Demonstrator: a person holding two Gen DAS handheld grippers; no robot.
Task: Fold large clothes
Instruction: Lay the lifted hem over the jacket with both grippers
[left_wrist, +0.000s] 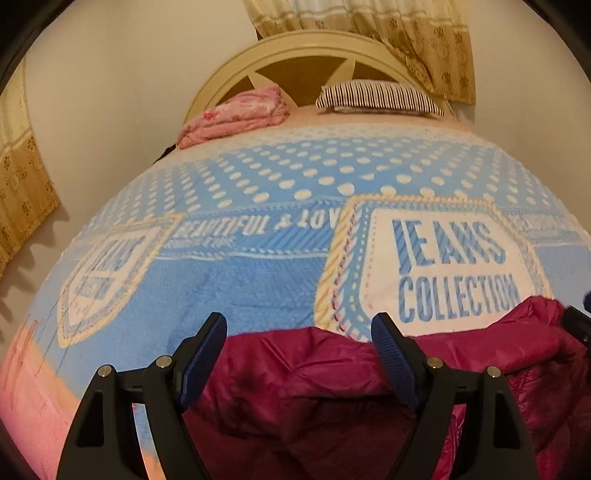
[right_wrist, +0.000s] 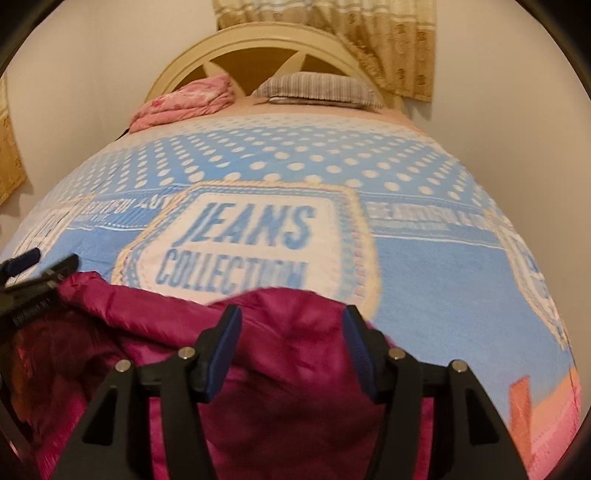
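A magenta puffy jacket (left_wrist: 314, 387) lies crumpled at the near edge of the bed, shiny and creased. My left gripper (left_wrist: 299, 325) hangs open just above its far edge, jaws wide, and its blue pads (left_wrist: 205, 354) touch no cloth. In the right wrist view the jacket (right_wrist: 291, 354) bulges up between the fingers of my right gripper (right_wrist: 291, 314). These jaws stand apart and the pads do not press on the fabric. The left gripper (right_wrist: 40, 264) shows at the left edge of that view, over the jacket's left part.
The bed carries a blue dotted blanket (left_wrist: 258, 280) printed "JEANS COLLECTION". At the head lie a folded pink blanket (left_wrist: 236, 114) and a striped pillow (left_wrist: 376, 96) below a cream headboard (left_wrist: 295, 48). Patterned curtains (left_wrist: 424, 37) hang behind, and a wall runs along the left.
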